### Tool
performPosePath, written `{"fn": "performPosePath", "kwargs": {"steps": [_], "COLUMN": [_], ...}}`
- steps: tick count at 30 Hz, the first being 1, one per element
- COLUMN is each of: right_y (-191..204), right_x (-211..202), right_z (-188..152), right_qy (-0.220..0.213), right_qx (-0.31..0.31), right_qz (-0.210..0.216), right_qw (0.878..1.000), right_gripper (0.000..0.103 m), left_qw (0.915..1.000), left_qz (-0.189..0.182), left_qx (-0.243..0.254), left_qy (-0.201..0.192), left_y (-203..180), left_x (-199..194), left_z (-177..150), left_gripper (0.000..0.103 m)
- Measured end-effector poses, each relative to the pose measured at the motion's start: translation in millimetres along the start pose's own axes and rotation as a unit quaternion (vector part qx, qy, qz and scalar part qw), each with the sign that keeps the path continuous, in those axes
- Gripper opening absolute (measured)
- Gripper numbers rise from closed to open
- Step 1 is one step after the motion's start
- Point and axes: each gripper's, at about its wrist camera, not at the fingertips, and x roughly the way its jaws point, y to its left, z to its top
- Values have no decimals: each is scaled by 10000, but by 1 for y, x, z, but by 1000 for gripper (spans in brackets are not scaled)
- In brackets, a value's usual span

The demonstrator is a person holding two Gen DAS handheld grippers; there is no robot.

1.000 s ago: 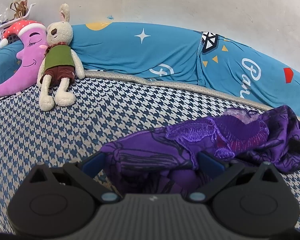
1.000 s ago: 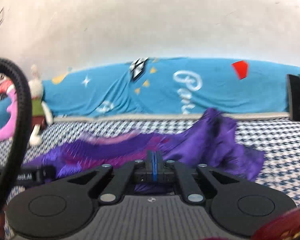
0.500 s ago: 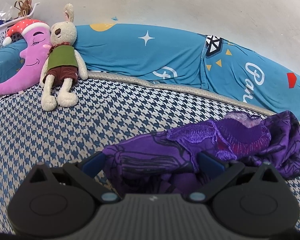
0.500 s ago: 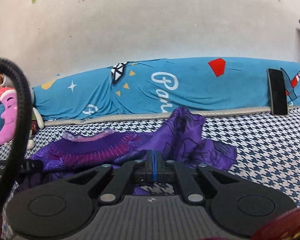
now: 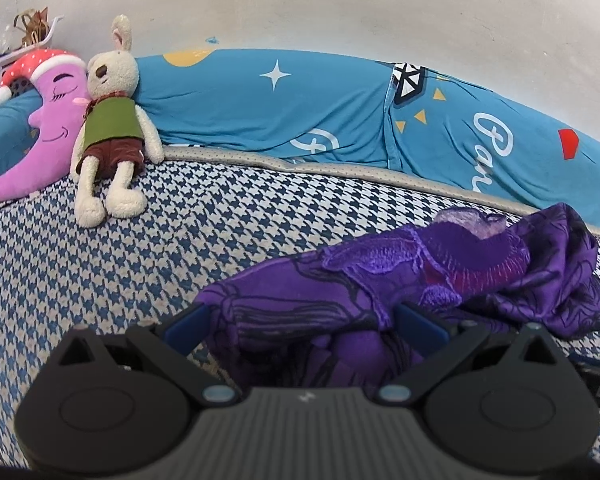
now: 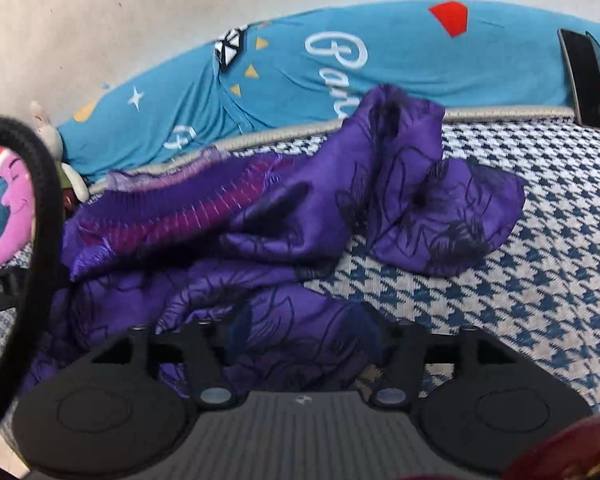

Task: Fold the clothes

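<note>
**Q:** Where's the garment sitting relative to your jaws right now?

**A:** Big stuff first: I'm over a bed with a blue-and-white houndstooth cover, woven look, and a long teal bolster with stars and script lettering runs along the wall. The purple garment lies crumpled on the bed, satiny with dark line-drawn print and a ribbed magenta-violet embroidered patch. On my left gripper the jaws are spread wide, and a fold of the purple cloth is bunched up between them, not pinched. On my right gripper the jaws are also parted, fabric heaped over and between the fingers, so released there too.

**Q:** Anything else around?

**A:** A purple moon pillow and a fuzzy cream plush rabbit in a green vest are by the far end. There's also a flat black phone leaning on the bolster.
</note>
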Motion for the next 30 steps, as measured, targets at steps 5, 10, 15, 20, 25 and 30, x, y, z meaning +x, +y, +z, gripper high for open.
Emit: {"fn": "performPosePath", "kwargs": {"steps": [5,10,15,20,25,30], "right_y": [-4,0,20,47,67,68], "right_x": [22,30,36,42,46,40], "right_z": [-5,-7,-13,-20,-26,-23], "right_qy": [344,428,545,459,205,28], "right_qx": [415,672,236,-549,-1197,-1256], "right_qz": [22,414,847,691,317,175], "right_qw": [9985,9960,9946,9950,9921,9919], "right_gripper": [72,82,82,75,33,17], "left_qw": [9999,9999,9998,9998,9998,9999], "left_qz": [-56,-69,-67,-82,-95,-28], "left_qx": [-63,-80,-123,-102,-66,48], "left_qy": [83,89,121,136,164,116], "left_y": [5,9,11,9,8,3], "left_x": [3,5,8,8,9,8], "left_z": [-1,-1,-1,-2,-4,-5], "left_gripper": [103,103,103,103,103,103]}}
